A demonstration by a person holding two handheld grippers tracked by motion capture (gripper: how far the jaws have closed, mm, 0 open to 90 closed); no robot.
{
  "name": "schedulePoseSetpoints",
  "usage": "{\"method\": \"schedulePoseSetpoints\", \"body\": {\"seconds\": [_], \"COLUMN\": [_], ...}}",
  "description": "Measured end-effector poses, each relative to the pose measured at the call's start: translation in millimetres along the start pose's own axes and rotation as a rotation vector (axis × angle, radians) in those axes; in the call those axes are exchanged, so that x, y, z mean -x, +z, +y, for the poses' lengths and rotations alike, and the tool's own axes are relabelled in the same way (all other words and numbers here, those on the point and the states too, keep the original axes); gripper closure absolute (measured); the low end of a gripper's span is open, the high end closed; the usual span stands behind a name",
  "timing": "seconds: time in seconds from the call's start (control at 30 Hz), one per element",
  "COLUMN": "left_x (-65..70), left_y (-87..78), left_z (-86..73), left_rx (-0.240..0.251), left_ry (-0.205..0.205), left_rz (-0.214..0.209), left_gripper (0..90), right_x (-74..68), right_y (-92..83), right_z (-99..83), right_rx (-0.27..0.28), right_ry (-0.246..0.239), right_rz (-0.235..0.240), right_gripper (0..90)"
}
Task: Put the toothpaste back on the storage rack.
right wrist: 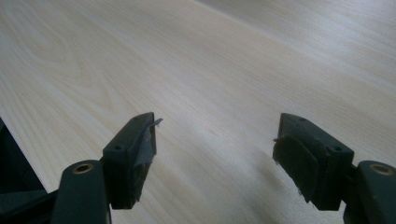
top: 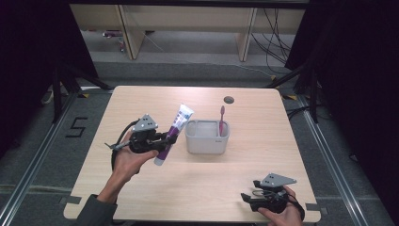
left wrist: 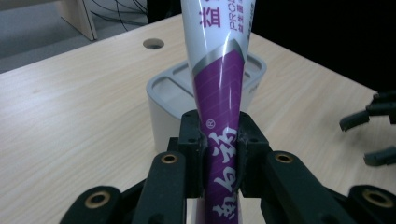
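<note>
The left claw (top: pixel 165 140) clenches a purple-and-white toothpaste tube (top: pixel 173 133) at nine o'clock of the grey holder (top: pixel 207 139), while the right claw (top: pixel 248 198) rests released over the worktop (top: pixel 202 183).

We saw the purple-and-white plastic toothpaste tube (top: pixel 170 135) pinched at its purple lower half, lifted clear of the surface and leaning, white flat end uppermost, just left of the grey plastic holder (top: pixel 207 137) with the pink toothbrush (top: pixel 221 120) upright inside.
</note>
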State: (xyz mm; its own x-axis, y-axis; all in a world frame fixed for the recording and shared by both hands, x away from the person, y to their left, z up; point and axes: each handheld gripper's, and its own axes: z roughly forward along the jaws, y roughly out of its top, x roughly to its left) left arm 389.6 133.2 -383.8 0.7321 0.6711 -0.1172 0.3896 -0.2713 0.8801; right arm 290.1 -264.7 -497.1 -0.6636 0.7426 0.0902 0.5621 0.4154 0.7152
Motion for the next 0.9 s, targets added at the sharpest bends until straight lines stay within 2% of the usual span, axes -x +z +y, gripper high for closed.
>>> {"method": "schedulePoseSetpoints", "body": {"seconds": [0.1, 0.13, 0.2, 0.33, 0.47, 0.63, 0.67, 0.7, 0.8, 0.83, 0.87, 0.9], "left_x": [-0.8, -0.8, -1.3, 0.2, 1.5, 5.8, 6.4, 7.3, 8.3, 8.7, 9.3, 9.3], "left_y": [8.3, 10.5, 15.2, 21.7, 27.0, 32.8, 34.2, 35.7, 40.5, 42.3, 44.1, 45.8], "left_z": [4.1, 5.8, 9.5, 17.1, 25.3, 34.7, 36.4, 37.9, 42.3, 43.6, 44.7, 46.0], "left_rx": [0.011, 0.017, 0.024, 0.041, 0.066, 0.081, 0.086, 0.094, 0.106, 0.111, 0.12, 0.125], "left_ry": [-0.009, -0.011, -0.011, -0.006, -0.013, -0.008, -0.008, -0.011, -0.007, -0.006, -0.008, -0.006], "left_rz": [-0.003, 0.008, 0.01, 0.012, 0.003, 0.002, 0.002, 0.006, 0.002, 0.002, 0.007, 0.008], "left_gripper": [75.5, 75.5, 75.5, 75.5, 75.5, 75.5, 75.5, 75.5, 75.5, 75.5, 75.5, 75.5], "right_x": [0.6, 0.6, 0.8, 1.3, 2.0, 1.3, -0.3, 1.3, 1.3, -0.3, 1.2, -0.3], "right_y": [-0.3, -0.1, 0.2, -0.6, -0.3, -0.6, -0.5, -0.7, -0.6, -0.4, -0.5, -0.4], "right_z": [-0.1, -0.3, -0.3, -0.8, -0.7, -0.7, -0.9, -0.7, -0.7, -0.9, -0.7, -0.8], "right_rx": [-0.004, -0.001, -0.001, -0.004, 0.0, -0.004, -0.009, -0.004, -0.003, -0.009, -0.004, -0.009], "right_ry": [-0.005, -0.004, -0.003, 0.002, -0.005, 0.001, 0.022, 0.001, 0.002, 0.023, 0.001, 0.024], "right_rz": [-0.009, -0.007, 0.004, -0.006, -0.005, -0.006, 0.002, -0.006, -0.005, 0.005, -0.003, 0.006], "right_gripper": [29.6, 29.6, 29.5, 29.6, 29.6, 29.6, 29.6, 29.6, 29.5, 29.5, 29.6, 29.6]}}
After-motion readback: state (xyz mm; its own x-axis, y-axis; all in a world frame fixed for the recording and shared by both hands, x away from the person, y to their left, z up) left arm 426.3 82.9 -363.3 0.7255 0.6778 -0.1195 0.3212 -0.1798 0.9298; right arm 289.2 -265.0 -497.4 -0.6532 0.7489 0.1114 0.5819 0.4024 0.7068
